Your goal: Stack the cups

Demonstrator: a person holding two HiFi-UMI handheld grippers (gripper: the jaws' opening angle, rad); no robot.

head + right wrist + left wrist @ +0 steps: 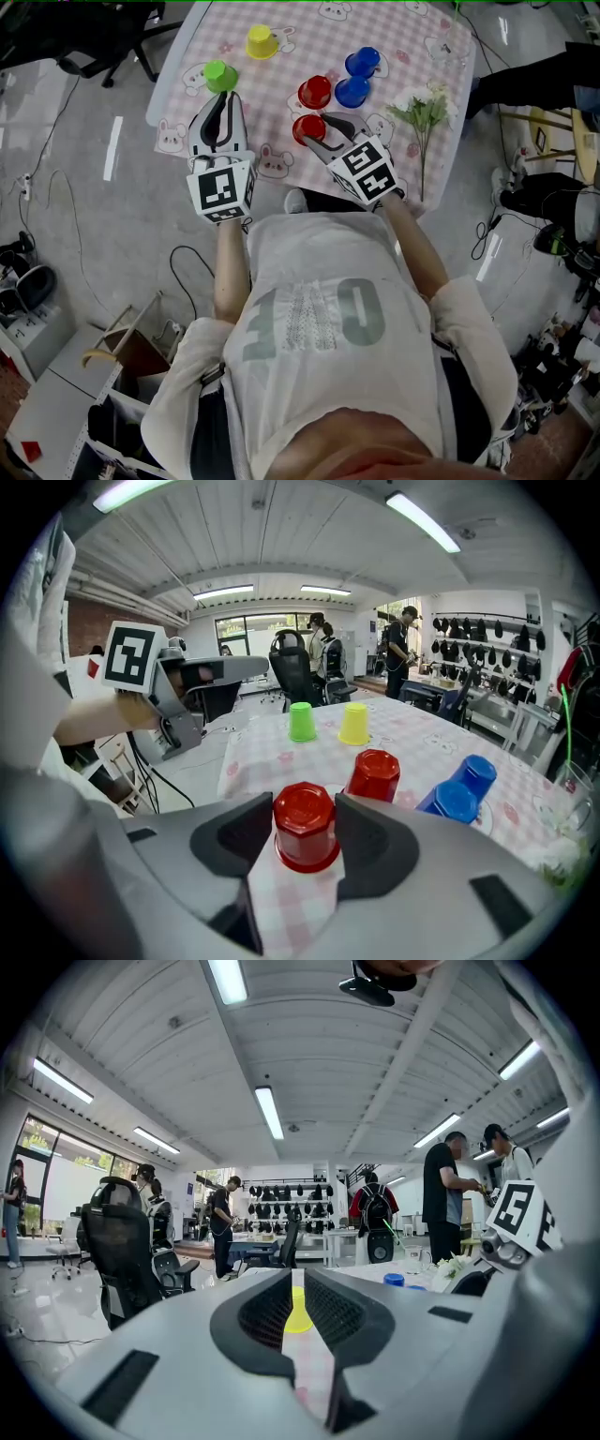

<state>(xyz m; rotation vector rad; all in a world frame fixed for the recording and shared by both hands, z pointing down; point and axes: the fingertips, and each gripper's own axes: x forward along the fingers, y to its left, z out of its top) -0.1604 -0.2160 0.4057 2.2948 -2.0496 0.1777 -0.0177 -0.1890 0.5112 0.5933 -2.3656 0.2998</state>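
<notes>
Several upside-down cups stand on the pink checked tablecloth (pixel 394 28). My right gripper (pixel 317 131) (pixel 305 813) is shut on the near red cup (pixel 306 127) (pixel 305 825), whose rim rests on the cloth. Beyond it stand a second red cup (pixel 314 91) (pixel 375 773) and two blue cups (pixel 352 91) (pixel 362 62) (pixel 452 802). The green cup (pixel 221 75) (pixel 301 721) and the yellow cup (pixel 262 41) (pixel 354 724) are farther left. My left gripper (pixel 222 98) (pixel 297 1283) hovers level just before the green cup, shut with only a thin slit; the yellow cup (pixel 298 1312) shows through it.
A glass of white flowers (pixel 427 112) stands at the table's right edge, close to my right arm. The table's near edge lies under both grippers. A black office chair (pixel 94 37) is on the floor at the far left; people stand in the room behind.
</notes>
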